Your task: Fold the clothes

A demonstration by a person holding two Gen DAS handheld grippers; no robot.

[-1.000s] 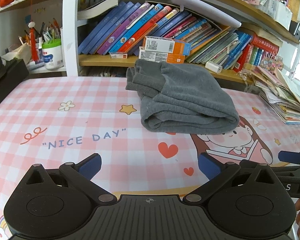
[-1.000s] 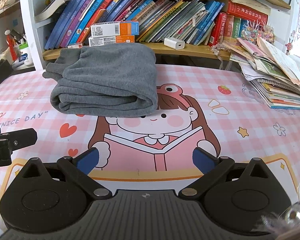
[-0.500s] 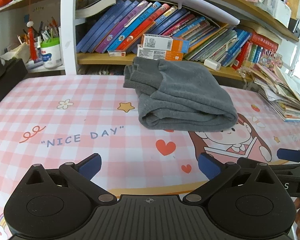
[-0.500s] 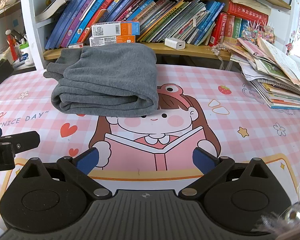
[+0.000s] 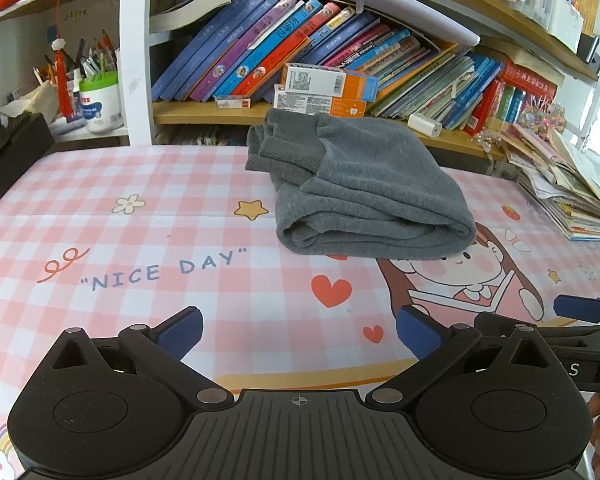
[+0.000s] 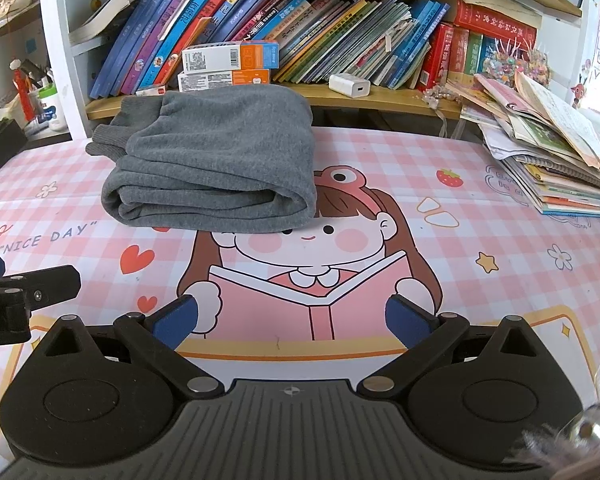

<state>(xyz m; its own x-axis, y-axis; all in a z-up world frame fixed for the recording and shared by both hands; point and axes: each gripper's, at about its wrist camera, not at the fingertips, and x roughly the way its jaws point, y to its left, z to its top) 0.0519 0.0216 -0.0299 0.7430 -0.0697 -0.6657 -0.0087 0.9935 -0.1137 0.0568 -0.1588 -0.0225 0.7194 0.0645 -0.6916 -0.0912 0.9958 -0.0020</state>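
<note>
Two claws hang low over the desk (image 5: 100, 200), both spread wide with nothing between their blue pads. The left claw (image 5: 298, 332) sits at 6 o'clock in its own view, and the right claw (image 6: 292, 320) likewise in its view; each shows at the other's edge, the right one at 3 o'clock of the left view, the left one at 9 o'clock of the right view. The grey garment (image 5: 364, 188) lies folded in a thick bundle on the pink checked desk cover, well apart from both claws, at about 12 o'clock in the left view and 11 o'clock in the right (image 6: 216, 164). Its ribbed cuffs point to the shelf (image 6: 380, 100) of leaning books (image 5: 260, 64) behind it. A paper stack (image 6: 552, 160) rests at 2 o'clock.
</note>
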